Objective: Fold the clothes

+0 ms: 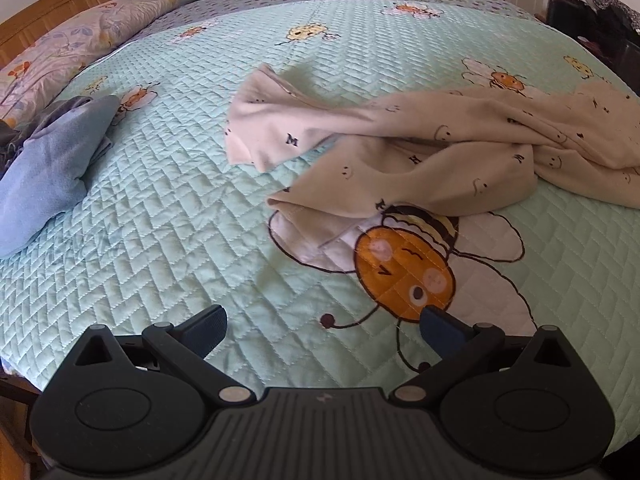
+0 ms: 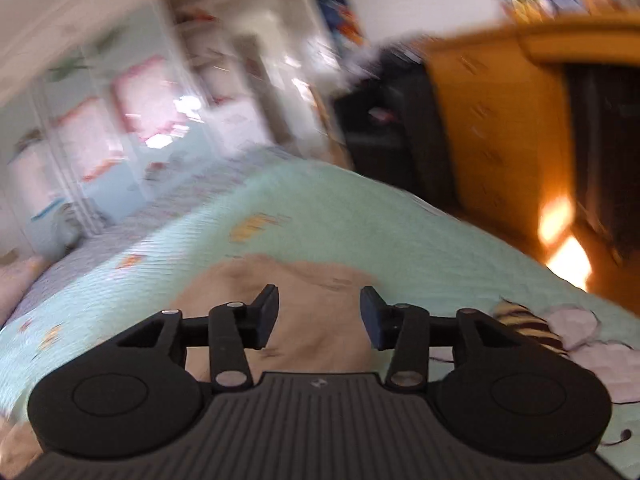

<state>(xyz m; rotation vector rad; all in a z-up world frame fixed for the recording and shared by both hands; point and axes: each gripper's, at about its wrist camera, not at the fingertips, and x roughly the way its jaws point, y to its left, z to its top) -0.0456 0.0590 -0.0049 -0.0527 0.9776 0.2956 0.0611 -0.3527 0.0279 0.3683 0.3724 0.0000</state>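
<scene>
A beige pair of pants with small smiley prints (image 1: 460, 148) lies crumpled on the mint quilted bedspread (image 1: 160, 220), its two legs pointing left. My left gripper (image 1: 322, 326) is open and empty, hovering above the quilt in front of the nearer leg's cuff. In the blurred right wrist view, my right gripper (image 2: 319, 318) is open and empty above the same beige garment (image 2: 304, 280), which lies under and ahead of it.
A folded blue garment (image 1: 52, 168) sits at the left of the bed beside a floral pillow (image 1: 68, 48). A wooden headboard (image 1: 44, 8) is at far left. An orange wooden cabinet (image 2: 500, 120) and dark furniture (image 2: 384, 140) stand past the bed's right edge.
</scene>
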